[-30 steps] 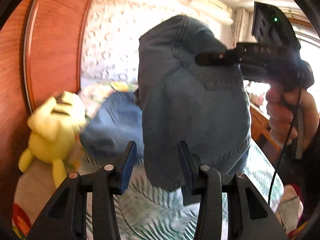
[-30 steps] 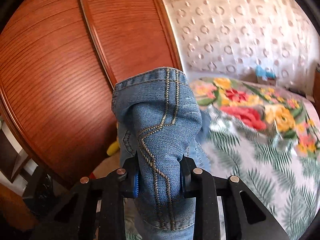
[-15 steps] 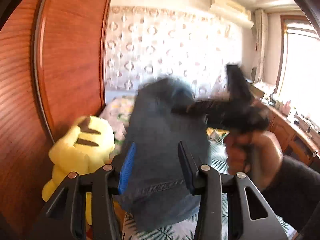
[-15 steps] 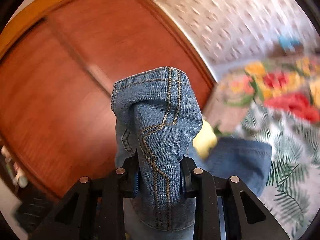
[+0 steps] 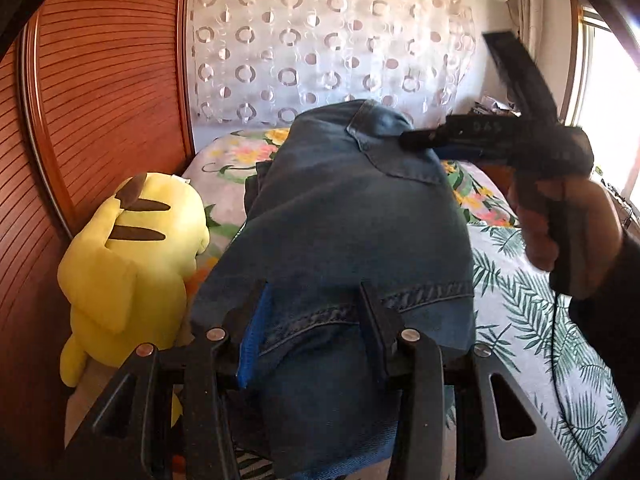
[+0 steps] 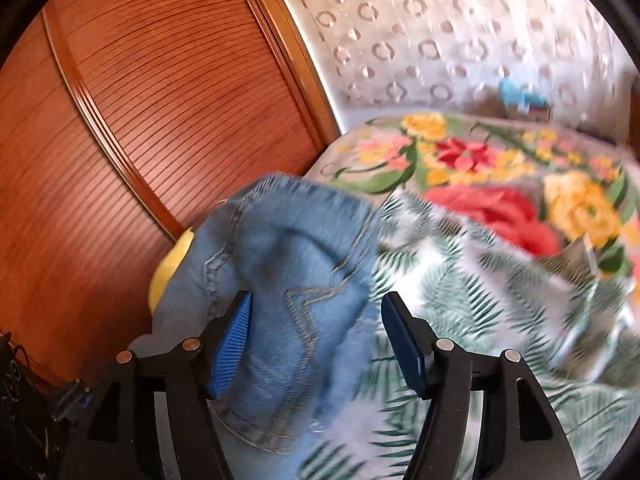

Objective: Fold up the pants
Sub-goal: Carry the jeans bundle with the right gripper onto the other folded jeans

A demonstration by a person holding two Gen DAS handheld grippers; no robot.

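The blue jeans (image 5: 352,220) lie bunched on the bed, reaching from my left gripper (image 5: 314,292) up to the right one. My left gripper stands open low over them, and a hem fold fills the gap between its fingers. In the right wrist view, my right gripper (image 6: 316,300) has its jaws opening. The lighter denim fold (image 6: 288,240) still leans on the left pad, with a clear gap to the right pad. A hand (image 5: 560,224) holds the right gripper at the waistband, seen from the left wrist view.
A yellow plush toy (image 5: 132,248) sits at the bed's left side against the slatted wooden wardrobe (image 5: 100,100); it also peeks out behind the denim (image 6: 172,268). The bed cover (image 6: 480,280) has leaf and flower prints. A white patterned curtain (image 5: 320,60) hangs behind.
Both grippers came down toward the bed with the jeans. The right jaws, clamped on the denim fold before, have spread apart. The jeans now lie between the left fingers.
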